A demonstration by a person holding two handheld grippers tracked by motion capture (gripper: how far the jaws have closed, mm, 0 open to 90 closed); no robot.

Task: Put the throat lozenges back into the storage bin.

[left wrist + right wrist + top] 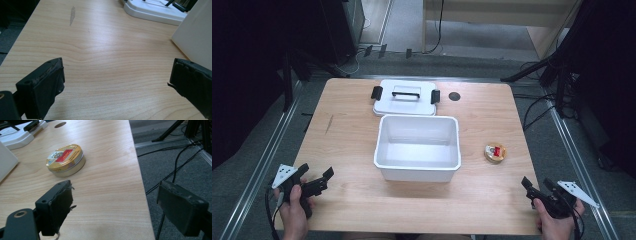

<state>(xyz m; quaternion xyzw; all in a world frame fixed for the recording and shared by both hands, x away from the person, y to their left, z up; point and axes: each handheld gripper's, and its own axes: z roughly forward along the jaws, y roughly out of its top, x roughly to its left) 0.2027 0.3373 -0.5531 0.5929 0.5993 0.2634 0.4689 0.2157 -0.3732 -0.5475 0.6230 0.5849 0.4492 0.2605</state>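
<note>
A white plastic box [418, 148] stands open and empty at the table's middle. Its white lid [405, 98] with black clips and a handle lies flat just behind it. A round gold tin [495, 153] with a red label sits to the right of the box; in the right gripper view the tin [65, 159] lies ahead of the jaws, to their left. My left gripper [319, 180] rests open near the front left corner, holding nothing. My right gripper [537, 186] is open at the front right edge, one jaw out past the table's side.
The wooden table [347, 140] has a dark cable hole [454, 96] at the back right of the lid. A grey smear [72, 15] marks the wood on the left. Cables and stand legs [537, 65] lie on the floor to the right.
</note>
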